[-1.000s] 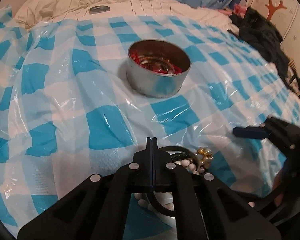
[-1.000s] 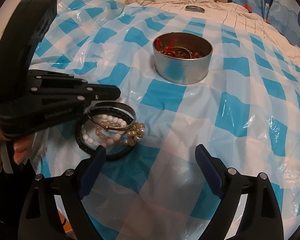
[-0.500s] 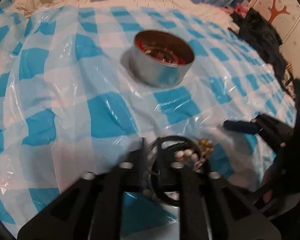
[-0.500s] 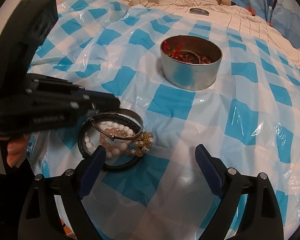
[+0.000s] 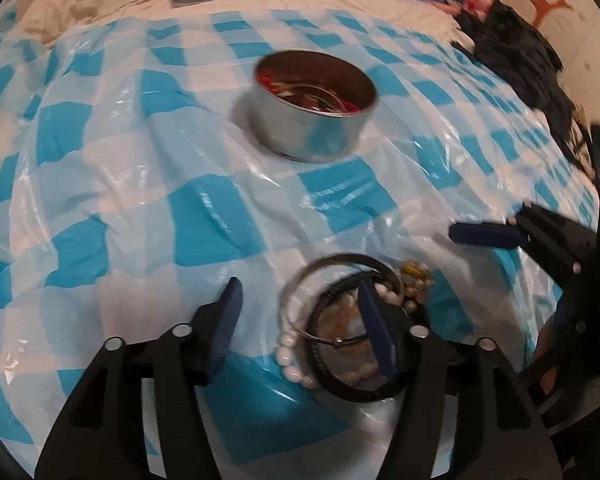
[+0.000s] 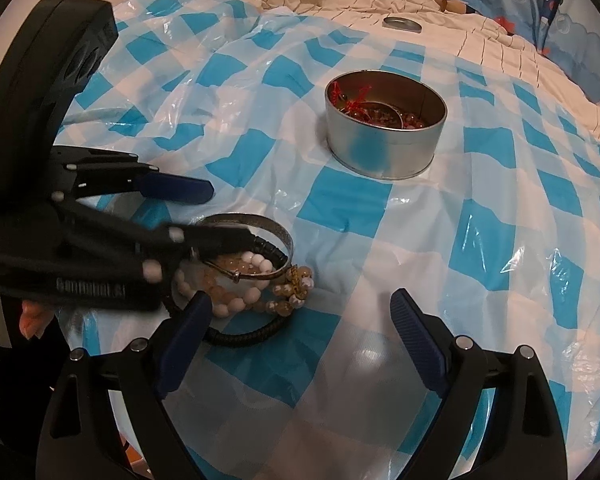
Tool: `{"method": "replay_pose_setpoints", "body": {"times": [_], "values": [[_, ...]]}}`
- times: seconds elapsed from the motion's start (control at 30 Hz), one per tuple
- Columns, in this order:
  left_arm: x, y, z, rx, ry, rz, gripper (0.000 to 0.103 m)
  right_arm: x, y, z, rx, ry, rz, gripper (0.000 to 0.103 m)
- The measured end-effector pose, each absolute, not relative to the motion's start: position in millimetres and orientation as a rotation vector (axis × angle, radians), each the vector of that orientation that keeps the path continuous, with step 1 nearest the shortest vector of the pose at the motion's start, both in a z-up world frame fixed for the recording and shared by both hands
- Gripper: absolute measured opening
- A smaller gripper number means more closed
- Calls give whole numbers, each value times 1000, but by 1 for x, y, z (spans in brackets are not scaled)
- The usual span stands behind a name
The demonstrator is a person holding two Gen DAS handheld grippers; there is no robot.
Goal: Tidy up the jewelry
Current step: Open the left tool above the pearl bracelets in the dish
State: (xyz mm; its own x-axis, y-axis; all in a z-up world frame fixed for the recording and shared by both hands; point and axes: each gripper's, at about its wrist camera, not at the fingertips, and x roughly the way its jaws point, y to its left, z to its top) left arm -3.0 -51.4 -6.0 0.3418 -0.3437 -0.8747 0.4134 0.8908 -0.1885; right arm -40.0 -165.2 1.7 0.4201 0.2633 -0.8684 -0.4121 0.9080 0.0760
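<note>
Two grippers are working over a blue-and-white checked plastic sheet [image 6: 480,248] that is covering a bed. In the left wrist view, the left gripper [image 5: 300,304] is holding its jaws wide apart at the bottom of the frame, with its right finger sitting over a heap of bracelets [image 5: 352,320] lying just right of centre. The heap is showing a thin metal bangle [image 5: 340,264], a black cord ring, white and peach beads, and a small gold piece. In the right wrist view, the right gripper [image 6: 300,308] is also holding its jaws well apart at the bottom of the frame, gripping nothing, and the same bracelets [image 6: 252,276] are lying at centre left, just beside its left finger. A round silver tin [image 6: 384,140] is sitting in the upper middle, well apart from the heap, with red and beaded pieces lying inside. A flat metal lid [image 6: 404,24] is resting on the cream bedding near the top edge.
</note>
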Motion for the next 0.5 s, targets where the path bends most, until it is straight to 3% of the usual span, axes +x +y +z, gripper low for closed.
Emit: {"method": "replay_pose_setpoints", "body": {"times": [0.23,0.37,0.5], "values": [[-11,-56,2,83,1088,-517,71,-45,-167,3,-165,1053,414,87],[-17,-58,6,68,1065,-560,81,-49,-166,6,-180,1050,421,88],[-17,-62,4,69,1068,-572,82,-53,-164,6,-215,1050,415,89]]}}
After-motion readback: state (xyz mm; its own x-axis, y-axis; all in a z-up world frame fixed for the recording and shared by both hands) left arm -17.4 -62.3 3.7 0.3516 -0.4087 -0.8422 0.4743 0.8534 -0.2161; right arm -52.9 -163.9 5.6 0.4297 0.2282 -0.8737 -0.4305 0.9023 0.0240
